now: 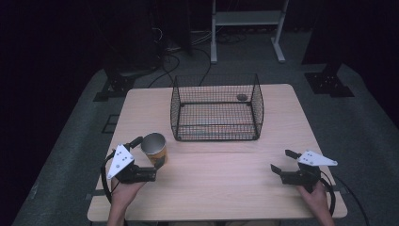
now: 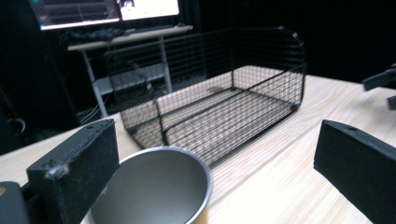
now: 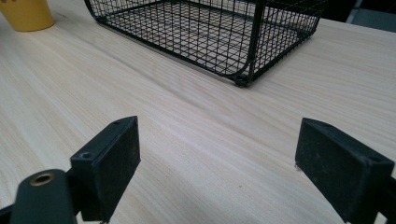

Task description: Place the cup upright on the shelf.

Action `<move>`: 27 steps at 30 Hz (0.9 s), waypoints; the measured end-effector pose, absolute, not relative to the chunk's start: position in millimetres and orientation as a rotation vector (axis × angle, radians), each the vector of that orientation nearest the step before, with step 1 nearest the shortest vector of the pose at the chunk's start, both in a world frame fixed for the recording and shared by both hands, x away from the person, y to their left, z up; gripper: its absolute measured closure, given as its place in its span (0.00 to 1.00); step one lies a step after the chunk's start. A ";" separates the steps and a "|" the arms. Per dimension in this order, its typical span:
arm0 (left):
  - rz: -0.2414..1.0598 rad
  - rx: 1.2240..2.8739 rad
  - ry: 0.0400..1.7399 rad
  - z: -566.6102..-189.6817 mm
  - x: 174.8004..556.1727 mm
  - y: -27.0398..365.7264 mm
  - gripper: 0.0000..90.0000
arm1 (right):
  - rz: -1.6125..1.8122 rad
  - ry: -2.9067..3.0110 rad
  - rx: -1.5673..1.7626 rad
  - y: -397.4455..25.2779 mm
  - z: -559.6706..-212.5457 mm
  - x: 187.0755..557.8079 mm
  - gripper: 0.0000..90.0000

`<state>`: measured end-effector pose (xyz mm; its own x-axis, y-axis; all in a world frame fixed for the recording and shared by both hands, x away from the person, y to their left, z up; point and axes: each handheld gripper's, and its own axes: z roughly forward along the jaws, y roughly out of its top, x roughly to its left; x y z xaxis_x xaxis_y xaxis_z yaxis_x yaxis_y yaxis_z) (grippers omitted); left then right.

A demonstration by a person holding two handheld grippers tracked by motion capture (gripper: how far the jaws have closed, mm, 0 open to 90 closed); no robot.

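Left tongs (image 1: 147,151) spread wide around the yellow cup with metal-lined mouth (image 1: 154,149), jaws not yet clamped; one jaw near its rim. Closing off-centre could tip it. Right tongs (image 1: 283,161) spread, empty. Black wire basket (image 1: 216,107) sits ahead.

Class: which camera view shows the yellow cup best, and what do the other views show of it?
The high view: the whole cup stands upright between the left gripper's open jaws. The left gripper view gives its rim and metal inside; the right gripper view, part of its yellow wall.
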<state>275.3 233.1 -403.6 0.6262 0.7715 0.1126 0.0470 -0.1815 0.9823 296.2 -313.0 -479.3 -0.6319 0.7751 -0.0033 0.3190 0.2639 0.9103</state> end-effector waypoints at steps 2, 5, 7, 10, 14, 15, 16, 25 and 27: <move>0.748 1.639 0.698 -405.2 276.5 235.5 0.00 | 1.339 2.089 0.987 -312.8 -479.3 296.3 0.14; 0.738 1.639 0.712 -408.3 280.5 240.4 0.00 | 1.338 2.090 0.985 -312.6 -479.3 296.3 0.14; 0.740 1.642 0.729 -409.9 283.2 242.2 0.00 | 1.336 2.092 0.983 -312.5 -479.3 296.3 0.14; 0.737 1.655 0.740 -412.0 286.2 243.3 0.00 | 1.335 2.093 0.982 -312.4 -479.3 296.2 0.14; 0.730 1.681 0.769 -416.8 292.0 244.0 0.00 | 1.335 2.094 0.982 -312.3 -479.3 296.3 0.14; 0.728 1.683 0.777 -417.9 293.3 244.2 0.00 | 1.334 2.095 0.982 -312.2 -479.3 296.2 0.14; 0.731 1.687 0.782 -418.6 294.0 244.5 0.00 | 1.333 2.095 0.981 -312.2 -479.3 296.2 0.14; 0.705 1.705 0.867 -429.3 305.8 250.8 0.00 | 1.332 2.099 0.978 -311.9 -479.3 296.2 0.14; 0.696 1.708 0.873 -430.6 307.4 251.1 0.00 | 1.332 2.099 0.978 -311.9 -479.3 296.3 0.14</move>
<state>307.4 251.1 -430.6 0.5652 0.8243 0.0329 0.2162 -0.1865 0.9584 296.3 -311.9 -479.3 -0.6382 0.7698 -0.0106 0.3183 0.2764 0.9068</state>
